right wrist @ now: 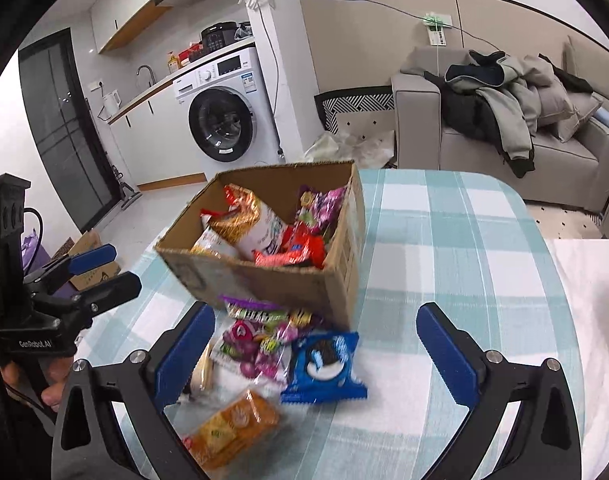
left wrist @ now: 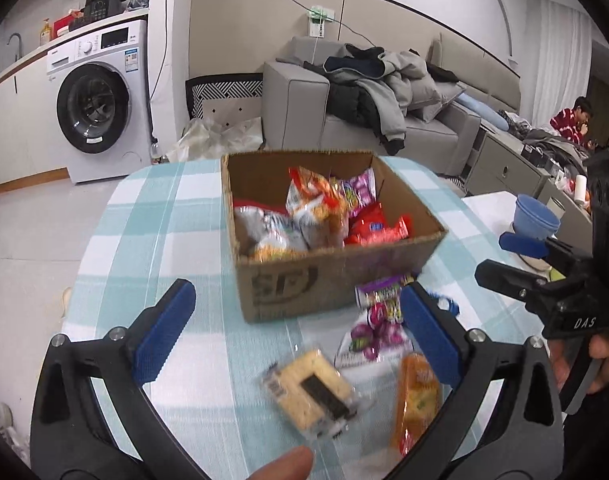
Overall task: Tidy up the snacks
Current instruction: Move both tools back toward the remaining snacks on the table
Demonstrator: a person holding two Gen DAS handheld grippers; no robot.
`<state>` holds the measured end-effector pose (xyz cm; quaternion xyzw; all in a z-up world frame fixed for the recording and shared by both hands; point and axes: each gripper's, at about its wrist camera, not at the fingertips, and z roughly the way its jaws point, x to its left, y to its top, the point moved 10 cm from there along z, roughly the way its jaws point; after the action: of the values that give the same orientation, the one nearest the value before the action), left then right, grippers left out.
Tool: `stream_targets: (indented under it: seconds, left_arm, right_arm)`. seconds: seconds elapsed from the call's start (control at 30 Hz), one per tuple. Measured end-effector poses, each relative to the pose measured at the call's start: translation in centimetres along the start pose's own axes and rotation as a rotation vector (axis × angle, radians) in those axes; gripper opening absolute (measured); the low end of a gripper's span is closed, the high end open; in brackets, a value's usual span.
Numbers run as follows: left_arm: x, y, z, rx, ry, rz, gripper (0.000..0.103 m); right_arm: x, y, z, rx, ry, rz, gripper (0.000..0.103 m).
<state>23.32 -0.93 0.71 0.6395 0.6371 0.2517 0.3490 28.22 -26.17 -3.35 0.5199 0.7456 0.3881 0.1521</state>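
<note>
Both grippers open, snacks beside cardboard box (right wrist: pixel 264 276)

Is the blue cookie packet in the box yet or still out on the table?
Out. The blue cookie packet lies on the checked tablecloth before the brown cardboard box.

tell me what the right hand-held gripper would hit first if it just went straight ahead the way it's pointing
Probably the blue cookie packet: it lies on the table between the open fingers of the right hand-held gripper, nearest its line. The cardboard box comes just behind. Depth is hard to judge here.
</note>
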Motion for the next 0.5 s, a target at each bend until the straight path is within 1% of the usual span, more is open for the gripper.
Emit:
stream_targets:
  seconds: [0.3, 0.5]
  left_arm:
    - [-0.3, -4.5, -2.3, 0.032, 0.020, 0.016, 0.102]
    - [-0.8, -6.5, -3.1, 0.045, 0.018, 0.017, 0.102]
  right_arm:
    - [1.4, -3.9, -1.0, 0.039, 0.006, -0.016, 0.103]
    - [1.9, -6.8, -0.2, 0.100, 0.006, -0.019, 0.103]
